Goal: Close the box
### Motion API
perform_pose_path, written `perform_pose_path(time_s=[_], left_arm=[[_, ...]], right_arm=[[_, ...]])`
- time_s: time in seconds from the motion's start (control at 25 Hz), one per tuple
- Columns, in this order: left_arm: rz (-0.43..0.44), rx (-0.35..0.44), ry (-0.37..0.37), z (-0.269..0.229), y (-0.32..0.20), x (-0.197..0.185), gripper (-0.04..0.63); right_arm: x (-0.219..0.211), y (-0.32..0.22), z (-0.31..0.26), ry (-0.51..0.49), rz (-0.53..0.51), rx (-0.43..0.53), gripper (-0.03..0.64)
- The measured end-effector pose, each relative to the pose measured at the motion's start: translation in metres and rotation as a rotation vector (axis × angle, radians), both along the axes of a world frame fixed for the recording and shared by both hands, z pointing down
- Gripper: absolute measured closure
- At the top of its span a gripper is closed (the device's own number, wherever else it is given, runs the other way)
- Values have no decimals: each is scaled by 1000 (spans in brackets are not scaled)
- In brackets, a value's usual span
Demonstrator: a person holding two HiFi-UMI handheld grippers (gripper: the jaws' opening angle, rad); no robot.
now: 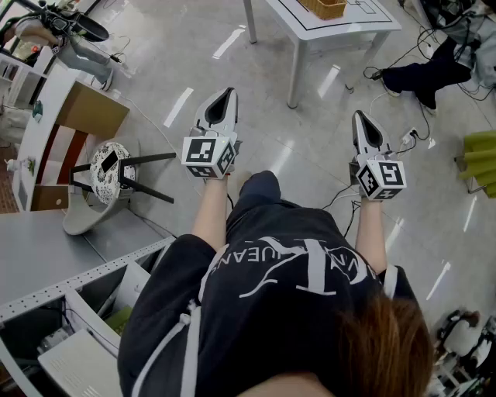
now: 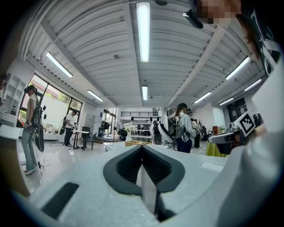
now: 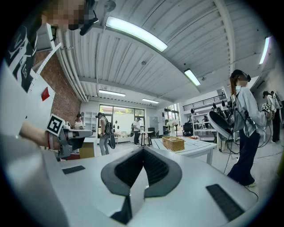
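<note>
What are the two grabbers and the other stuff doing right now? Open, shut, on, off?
Left gripper: shut, nothing in it, held level.
Right gripper: shut, nothing in it, held level.
Wicker basket: upright on the table, open on top.
White table: standing, not touched.
Ceiling lights: on.
Cardboard box: by the shelf; cannot tell if open or shut.

White table, wicker basket on top
</note>
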State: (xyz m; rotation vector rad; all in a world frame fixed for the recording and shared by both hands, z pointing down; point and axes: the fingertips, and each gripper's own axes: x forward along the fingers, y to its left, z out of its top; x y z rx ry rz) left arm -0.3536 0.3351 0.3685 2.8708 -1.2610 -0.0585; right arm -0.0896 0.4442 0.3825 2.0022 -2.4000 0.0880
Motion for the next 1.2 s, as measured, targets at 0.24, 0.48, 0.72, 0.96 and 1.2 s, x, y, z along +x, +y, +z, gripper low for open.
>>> perform_pose_path(time_s=[0.24, 0.48, 0.72, 0.96, 1.2], left_arm=[[-1, -1, 1, 0, -14, 2, 592], [7, -23, 10, 9, -42, 17, 592], [37, -45, 12, 20, -98, 53, 592], [80, -74, 4, 28, -163, 96, 592], [131, -90, -2, 24, -230, 132, 592]], right_arm=[[-2, -16, 4, -6, -9, -6, 620], [13, -44, 14, -1, 3, -37, 618], [49, -93, 25, -33, 63, -63, 620], [77, -151, 31, -66, 56, -91, 508], [103, -205, 30, -101, 90, -111, 497]])
